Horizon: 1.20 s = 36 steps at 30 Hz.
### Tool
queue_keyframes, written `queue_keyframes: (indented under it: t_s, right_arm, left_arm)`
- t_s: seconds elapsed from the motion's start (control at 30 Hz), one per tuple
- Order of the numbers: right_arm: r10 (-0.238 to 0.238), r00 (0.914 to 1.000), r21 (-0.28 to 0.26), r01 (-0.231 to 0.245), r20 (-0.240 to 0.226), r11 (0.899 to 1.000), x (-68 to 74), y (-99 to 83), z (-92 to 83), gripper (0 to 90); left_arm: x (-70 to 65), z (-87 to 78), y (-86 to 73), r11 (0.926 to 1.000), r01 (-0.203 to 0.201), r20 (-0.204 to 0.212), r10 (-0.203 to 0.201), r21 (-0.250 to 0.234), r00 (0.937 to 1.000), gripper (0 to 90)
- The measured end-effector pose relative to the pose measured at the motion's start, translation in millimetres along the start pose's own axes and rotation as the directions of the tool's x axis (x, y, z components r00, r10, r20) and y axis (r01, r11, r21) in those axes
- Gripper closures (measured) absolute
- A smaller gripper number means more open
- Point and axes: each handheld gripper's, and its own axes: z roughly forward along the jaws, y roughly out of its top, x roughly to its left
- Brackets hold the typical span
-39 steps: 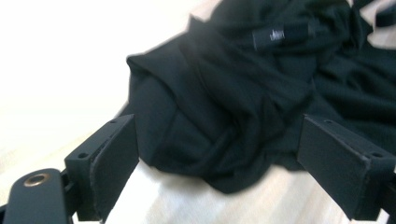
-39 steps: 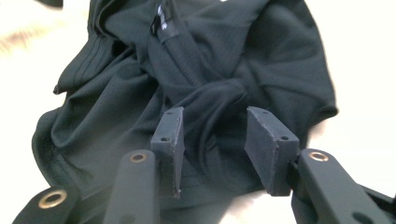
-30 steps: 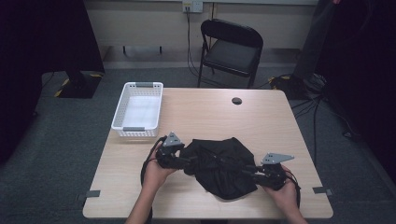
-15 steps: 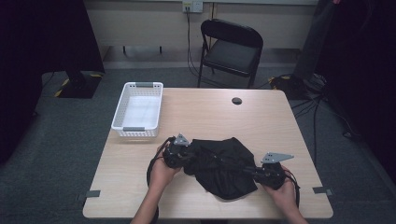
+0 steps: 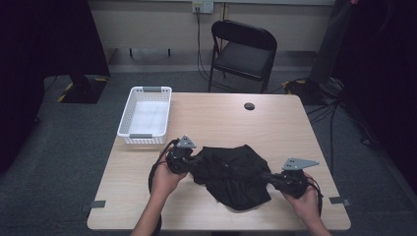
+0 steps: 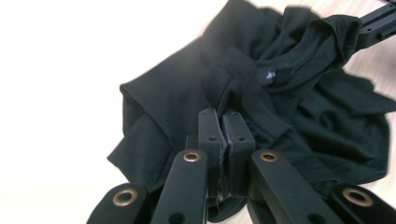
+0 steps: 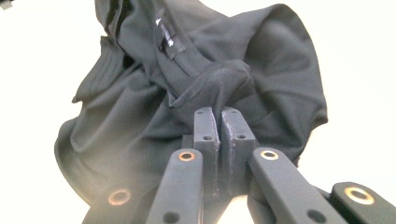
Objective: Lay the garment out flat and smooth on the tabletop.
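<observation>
Across the wooden table the black garment stretches sideways, each tool clamped on an end.

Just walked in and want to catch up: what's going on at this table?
A person is handling a crumpled black garment on the wooden table with two handheld grippers. The left gripper and the right gripper have just closed, each pinching a fold of the fabric at opposite sides. A white basket sits at the table's far left, holding nothing visible.
</observation>
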Motion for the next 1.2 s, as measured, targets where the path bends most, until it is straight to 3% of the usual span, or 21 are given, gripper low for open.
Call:
queue_keyframes:
  t_s: [0.13, 0.33, 0.47, 0.67, 0.77, 0.83, 0.97, 1.0, 1.03, 1.2]
  right_arm:
    - [0.026, 0.9992, -0.025, -0.027, -0.029, 0.999, -5.9, 12.3, -8.0, 85.1]
    - [0.021, 0.9994, -0.043, -0.022, -0.027, 0.999, -13.8, 41.1, -23.5, 85.1]
    - [0.012, 0.9999, -0.039, -0.013, -0.006, 0.999, -21.7, 68.0, -36.2, 85.1]
    - [0.055, 0.9985, -0.075, -0.054, 0.008, 0.996, -42.1, 105.4, -50.9, 84.9]
    - [0.070, 0.9969, -0.078, -0.067, 0.037, 0.995, -51.7, 120.6, -53.1, 84.9]
    - [0.084, 0.9944, -0.076, -0.079, 0.064, 0.994, -61.0, 134.7, -50.7, 84.9]
    - [0.095, 0.9904, -0.063, -0.089, 0.100, 0.994, -71.5, 144.3, -42.6, 85.0]
    - [0.107, 0.9868, -0.048, -0.102, 0.122, 0.994, -81.4, 148.3, -34.3, 84.9]
    - [0.107, 0.9868, -0.048, -0.102, 0.122, 0.994, -81.4, 148.3, -34.3, 84.9]
    - [0.133, 0.9799, 0.013, -0.137, 0.148, 0.991, -114.2, 159.4, -1.9, 85.0]
  left_arm:
    - [-0.8, -9.5, 9.5, 1.0000, -0.003, -0.009, 0.003, 0.001, 1.0000, 87.9]
    - [-3.3, -20.0, 25.1, 0.9999, -0.010, -0.020, 0.010, 0.001, 0.9997, 88.0]
    - [-2.1, -29.5, 39.1, 0.9998, 0.007, -0.032, -0.008, -0.017, 0.9995, 87.8]
    - [4.5, -40.4, 62.0, 0.9997, 0.010, -0.081, -0.012, -0.022, 0.9967, 87.8]
    - [11.4, -42.3, 74.8, 0.9993, 0.024, -0.095, -0.026, -0.028, 0.9951, 87.8]
    - [16.5, -40.2, 81.9, 0.9988, 0.047, -0.093, -0.048, -0.017, 0.9944, 87.9]
    - [31.8, -33.1, 96.8, 0.9982, 0.058, -0.126, -0.056, 0.012, 0.9904, 88.0]
    - [42.6, -28.2, 103.2, 0.9974, 0.070, -0.141, -0.067, 0.020, 0.9878, 88.0]
    - [42.6, -28.2, 103.2, 0.9974, 0.070, -0.141, -0.067, 0.020, 0.9878, 88.0]
    - [71.4, -10.6, 117.4, 0.9952, 0.084, -0.159, -0.075, 0.050, 0.9845, 88.0]
